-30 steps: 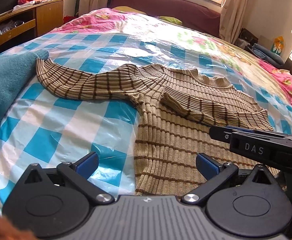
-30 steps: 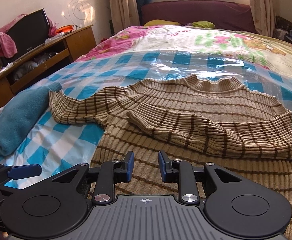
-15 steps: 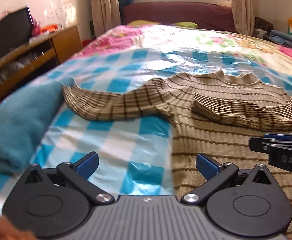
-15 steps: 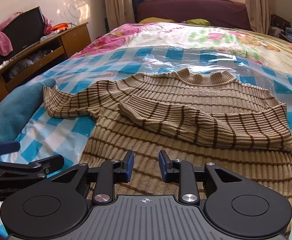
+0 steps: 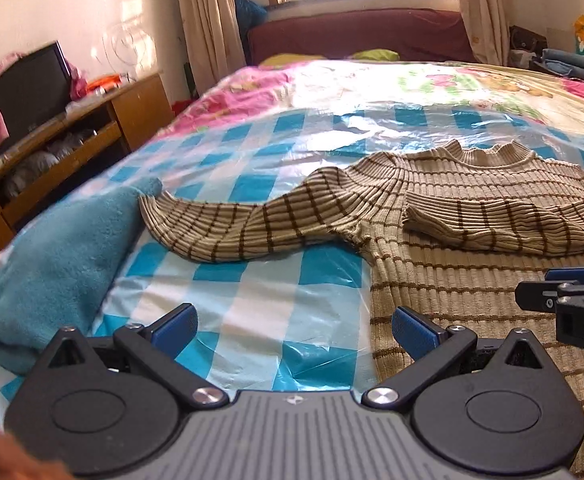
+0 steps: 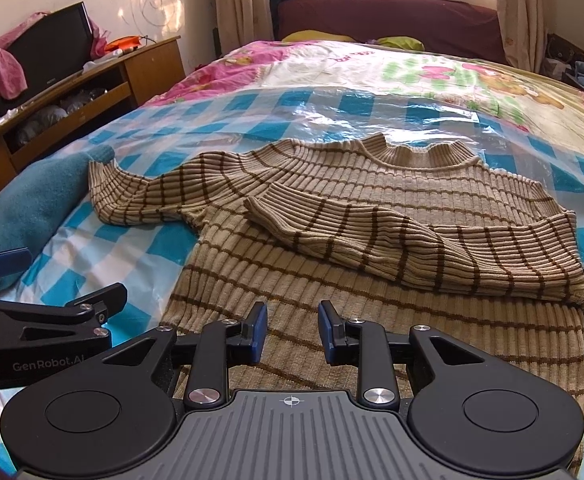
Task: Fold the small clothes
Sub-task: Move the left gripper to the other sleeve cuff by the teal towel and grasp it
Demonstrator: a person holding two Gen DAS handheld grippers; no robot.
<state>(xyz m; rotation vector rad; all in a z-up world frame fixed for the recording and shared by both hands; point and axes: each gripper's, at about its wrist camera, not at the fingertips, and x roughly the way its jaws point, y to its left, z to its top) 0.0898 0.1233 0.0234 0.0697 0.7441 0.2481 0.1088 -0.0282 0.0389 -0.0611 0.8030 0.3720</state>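
1. Left gripper (image 5: 294,330) is wide open and holds nothing; it has turned left, toward the unfolded sleeve (image 5: 228,226).
2. Right gripper (image 6: 292,330), slightly apart and empty, hovers over the striped sweater (image 6: 372,280) on the bed (image 6: 332,120).
3. That sleeve probably gets folded next.

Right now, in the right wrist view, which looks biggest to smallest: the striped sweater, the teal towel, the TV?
1. Striped sweater, clearly largest.
2. Teal towel.
3. TV, though it sits farther from the camera, so its true size is unsure.
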